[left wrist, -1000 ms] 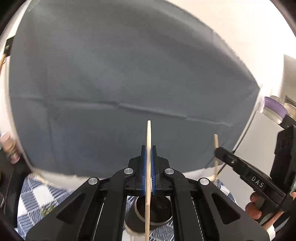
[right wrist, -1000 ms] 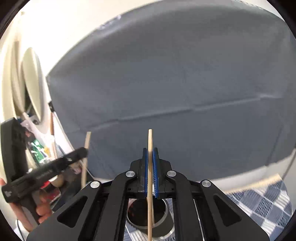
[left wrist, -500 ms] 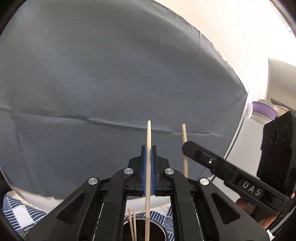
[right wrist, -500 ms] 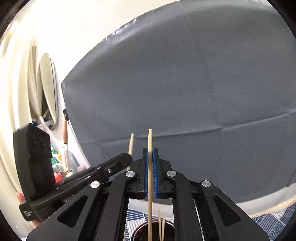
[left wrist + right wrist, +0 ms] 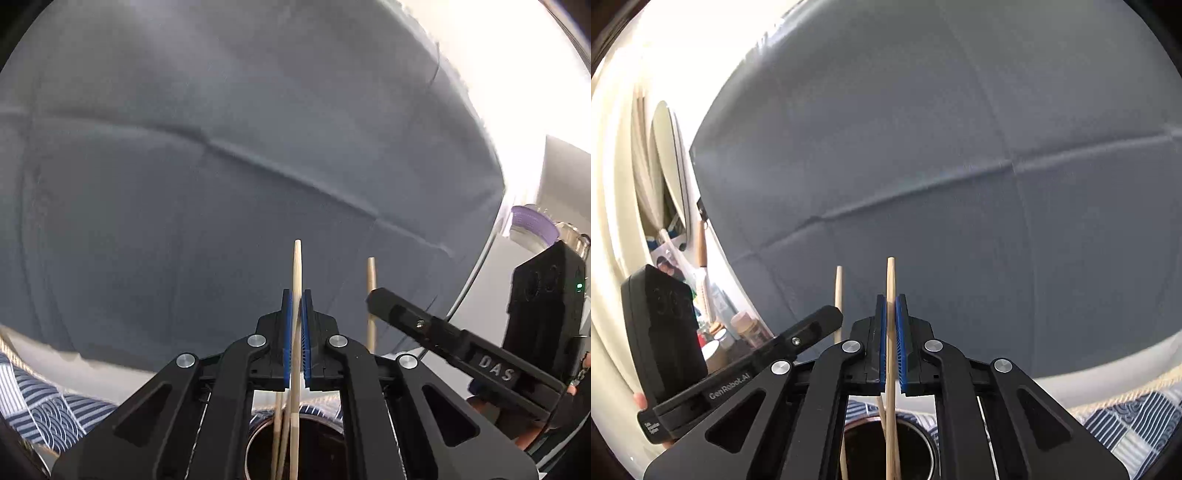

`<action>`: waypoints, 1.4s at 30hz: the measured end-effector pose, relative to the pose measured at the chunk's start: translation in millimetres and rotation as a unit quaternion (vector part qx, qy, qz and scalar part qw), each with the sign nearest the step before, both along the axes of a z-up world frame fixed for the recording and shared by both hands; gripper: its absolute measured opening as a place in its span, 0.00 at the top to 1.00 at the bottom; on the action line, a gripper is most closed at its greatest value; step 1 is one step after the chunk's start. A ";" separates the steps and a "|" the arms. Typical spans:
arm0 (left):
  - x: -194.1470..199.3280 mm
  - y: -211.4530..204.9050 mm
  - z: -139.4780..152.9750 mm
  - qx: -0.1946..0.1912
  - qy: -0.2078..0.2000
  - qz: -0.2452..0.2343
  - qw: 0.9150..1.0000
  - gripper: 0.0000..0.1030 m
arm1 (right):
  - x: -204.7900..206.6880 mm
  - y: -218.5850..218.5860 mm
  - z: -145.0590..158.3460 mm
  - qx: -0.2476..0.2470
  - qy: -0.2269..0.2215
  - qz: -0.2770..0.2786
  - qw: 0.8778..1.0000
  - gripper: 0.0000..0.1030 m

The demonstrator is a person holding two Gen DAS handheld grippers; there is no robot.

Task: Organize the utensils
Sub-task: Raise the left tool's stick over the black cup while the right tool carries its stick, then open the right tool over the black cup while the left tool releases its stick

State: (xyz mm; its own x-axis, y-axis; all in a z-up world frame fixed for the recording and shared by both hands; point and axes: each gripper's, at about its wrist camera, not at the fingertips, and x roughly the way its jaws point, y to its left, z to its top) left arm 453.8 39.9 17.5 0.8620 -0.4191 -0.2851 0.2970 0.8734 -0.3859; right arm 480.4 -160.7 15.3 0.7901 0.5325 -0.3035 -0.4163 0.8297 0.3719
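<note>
My left gripper [image 5: 296, 295] is shut on a wooden chopstick [image 5: 297, 266] that stands upright, its lower end inside a dark round cup [image 5: 317, 443] below the fingers. Two more sticks lean in that cup. My right gripper [image 5: 891, 299] has its jaws slightly parted around another upright chopstick [image 5: 891, 280] that reaches down into the same cup [image 5: 912, 454]. Each gripper shows in the other's view, close beside: the right one [image 5: 373, 295] and the left one [image 5: 836, 314].
A grey cloth backdrop [image 5: 221, 166] fills the view ahead. A blue patterned tablecloth [image 5: 40, 402] covers the table. Jars and bottles [image 5: 738, 328] stand at the left, a purple-lidded jar [image 5: 532, 229] at the right.
Both grippers have come down together over the cup, so the chopsticks now reach into it. The right gripper's jaws have eased slightly apart around its chopstick.
</note>
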 end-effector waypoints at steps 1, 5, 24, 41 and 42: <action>-0.8 2.4 -3.6 0.000 0.003 -0.001 1.000 0.96 | -0.4 3.1 -2.6 -0.001 0.005 -0.001 1.000 0.95; -9.5 0.7 -11.1 0.003 0.013 -0.005 1.000 0.96 | -5.8 1.4 -8.8 0.004 0.017 -0.001 1.000 0.95; -70.4 30.9 17.6 0.035 -0.004 0.041 0.999 0.10 | -49.2 -42.9 35.1 -0.016 -0.002 -0.077 0.997 0.16; -98.2 65.6 -24.4 0.111 0.109 0.036 0.987 0.06 | -74.1 -41.4 12.5 -0.086 0.082 -0.084 0.989 0.12; -100.6 67.3 -28.6 0.112 0.115 0.036 0.986 0.06 | -75.0 -41.9 8.2 -0.089 0.091 -0.084 0.988 0.12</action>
